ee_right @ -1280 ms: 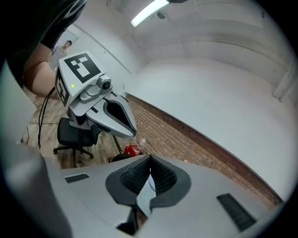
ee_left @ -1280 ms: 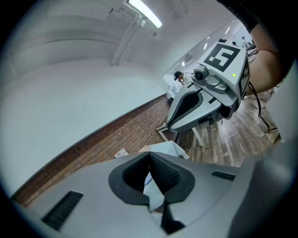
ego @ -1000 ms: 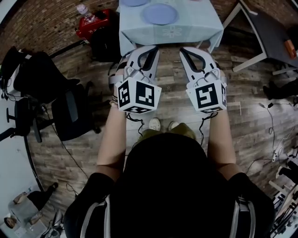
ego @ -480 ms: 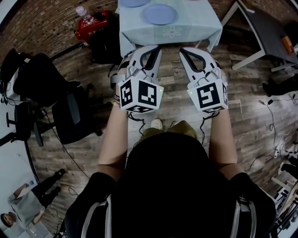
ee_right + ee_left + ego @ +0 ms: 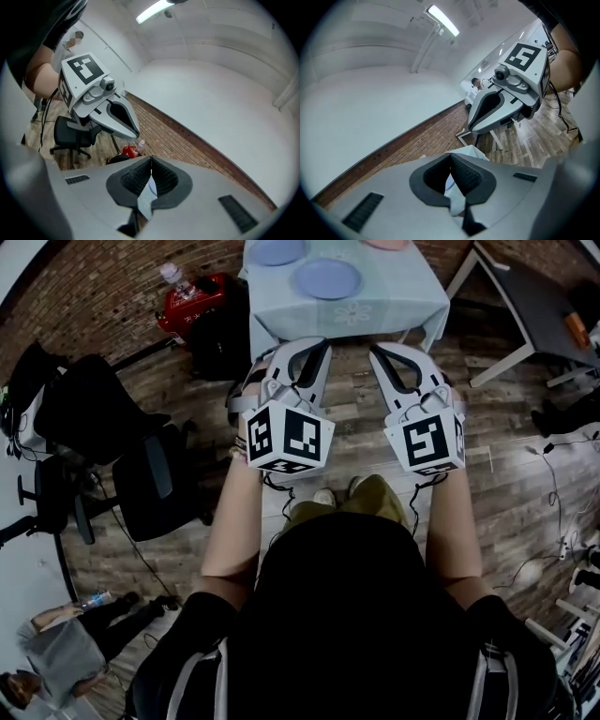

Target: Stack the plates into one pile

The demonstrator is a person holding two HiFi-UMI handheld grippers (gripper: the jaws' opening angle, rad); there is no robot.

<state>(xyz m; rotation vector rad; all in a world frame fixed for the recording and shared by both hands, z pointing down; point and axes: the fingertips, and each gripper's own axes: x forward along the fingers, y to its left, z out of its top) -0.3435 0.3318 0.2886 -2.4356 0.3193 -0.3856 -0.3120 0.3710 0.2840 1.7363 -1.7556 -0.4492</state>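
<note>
No stacking done yet, by my read. A blue plate (image 5: 327, 278), a 2nd blue plate (image 5: 278, 250) & a pink plate (image 5: 384, 244) lie apart on the counter (image 5: 398, 306), top centre of head view. Left hand-held gripper (image 5: 312, 343) & right hand-held gripper (image 5: 382, 349) are both closed, empty, mid-frame, short of the counter.

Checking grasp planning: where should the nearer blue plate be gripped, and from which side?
Pinch the rim of the nearer blue plate at its near edge, coming from the front of the table. It lies flat, so probably only the rim offers a hold.
</note>
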